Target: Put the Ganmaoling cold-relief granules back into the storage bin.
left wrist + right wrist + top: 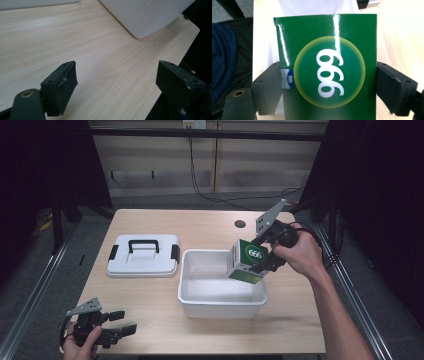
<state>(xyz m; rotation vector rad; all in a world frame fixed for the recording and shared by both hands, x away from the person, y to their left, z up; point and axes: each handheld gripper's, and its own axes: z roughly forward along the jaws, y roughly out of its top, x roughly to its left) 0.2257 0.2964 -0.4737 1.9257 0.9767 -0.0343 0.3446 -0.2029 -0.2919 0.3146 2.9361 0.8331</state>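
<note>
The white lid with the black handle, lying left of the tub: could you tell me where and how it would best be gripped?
Grip the white lid by its raised black handle, coming straight down from above with the jaws across the bar. The lid lies flat on the table, so its edges offer little, while the handle stands clear. The left gripper, open and free, is probably the handier one.

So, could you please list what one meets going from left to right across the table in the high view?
Left gripper → white lid with black handle → white bin → green box marked 666 → right gripper clamped on that box, with the person's hand behind it.
</note>
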